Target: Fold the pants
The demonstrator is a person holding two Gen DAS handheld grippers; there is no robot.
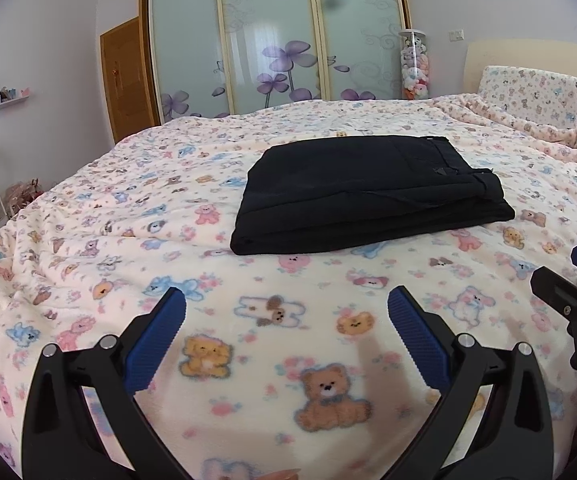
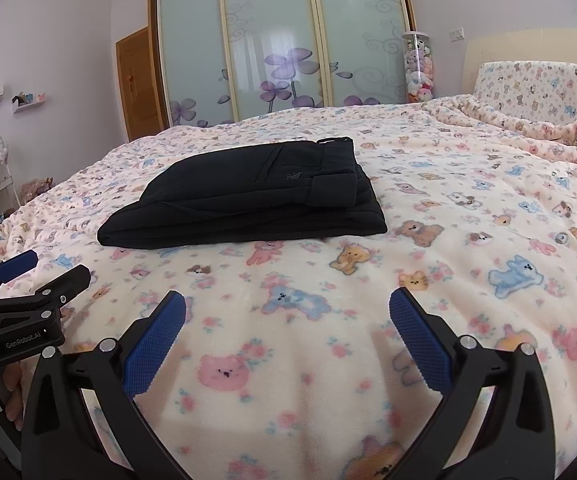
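A cream fleece blanket printed with pastel teddy bears [image 1: 136, 208] spread beneath the jaws and far ahead of them. Straight ahead, beyond its far edge, stood a frosted-glass sliding wardrobe painted with purple flowers [image 1: 272, 36]. Left of that was a brown wooden door [image 1: 126, 76], and further left small white wall shelves [image 2: 28, 104]. Ahead to the right rose a clear cylinder packed with plush toys [image 2: 418, 68], then a bear-print cushion [image 2: 528, 88] against a pale yellow headboard [image 1: 536, 56].
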